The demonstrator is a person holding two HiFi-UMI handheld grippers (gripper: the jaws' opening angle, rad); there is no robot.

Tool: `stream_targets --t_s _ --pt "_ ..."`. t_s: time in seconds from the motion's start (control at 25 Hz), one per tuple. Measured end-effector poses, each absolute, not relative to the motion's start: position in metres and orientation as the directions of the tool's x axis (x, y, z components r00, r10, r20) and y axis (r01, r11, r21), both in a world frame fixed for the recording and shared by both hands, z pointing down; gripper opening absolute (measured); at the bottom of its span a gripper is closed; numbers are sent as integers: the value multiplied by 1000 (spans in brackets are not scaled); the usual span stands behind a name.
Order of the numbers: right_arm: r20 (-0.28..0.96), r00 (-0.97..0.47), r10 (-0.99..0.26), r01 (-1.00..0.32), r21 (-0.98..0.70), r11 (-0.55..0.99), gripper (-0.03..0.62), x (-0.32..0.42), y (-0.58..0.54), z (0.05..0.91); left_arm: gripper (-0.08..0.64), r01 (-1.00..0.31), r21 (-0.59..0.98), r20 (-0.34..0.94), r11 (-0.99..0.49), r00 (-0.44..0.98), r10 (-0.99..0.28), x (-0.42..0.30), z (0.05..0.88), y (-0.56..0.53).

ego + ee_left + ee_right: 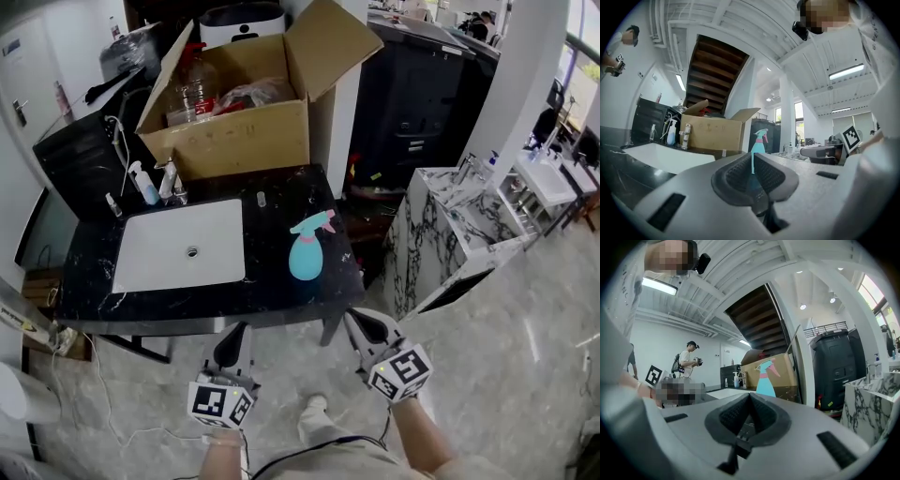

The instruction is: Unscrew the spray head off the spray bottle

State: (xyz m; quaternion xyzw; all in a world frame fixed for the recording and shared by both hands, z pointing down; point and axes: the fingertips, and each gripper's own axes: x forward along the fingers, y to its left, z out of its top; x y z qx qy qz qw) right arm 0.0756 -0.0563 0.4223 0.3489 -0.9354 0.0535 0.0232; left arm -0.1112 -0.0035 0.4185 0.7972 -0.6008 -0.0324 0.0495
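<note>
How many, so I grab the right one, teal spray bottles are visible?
1: the teal spray bottle stands on the counter right of the basin; the box may hide more.

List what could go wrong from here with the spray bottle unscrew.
1. The left tongs and right tongs are shut and empty, short of the counter. Reaching in unopened could topple the upright spray bottle.
2. The bottle stands free near the counter's front right corner, so a push may send it off.
3. Gripping the pink trigger instead of the collar might spray, not unscrew.
</note>
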Motion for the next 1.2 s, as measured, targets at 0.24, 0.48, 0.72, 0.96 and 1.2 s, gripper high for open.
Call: stream_targets --t_s 0.24,0.48,0.72,0.96,1.2 --pt "82 -755 -651 -656 -74 751 5 73 -92 421 17 -939 117 27 -324 330 -944 -99 423 -45" --pt "72 -766 -639 -643 -71 763 5 65 -114 418 18 -924 116 32 -364 370 -928 -91 424 -73" --pt "51 -764 -643 -645 -67 761 5 56 -130 409 72 -890 132 53 -437 447 -893 -76 427 -96" --pt "22 -759 -651 -652 -30 758 95 35 -145 392 300 -815 80 111 -573 579 -808 -51 434 -125" --pt "8 -743 -669 -669 25 743 210 9 -160 374 376 -743 -2 201 -669 655 -728 -35 442 -163"
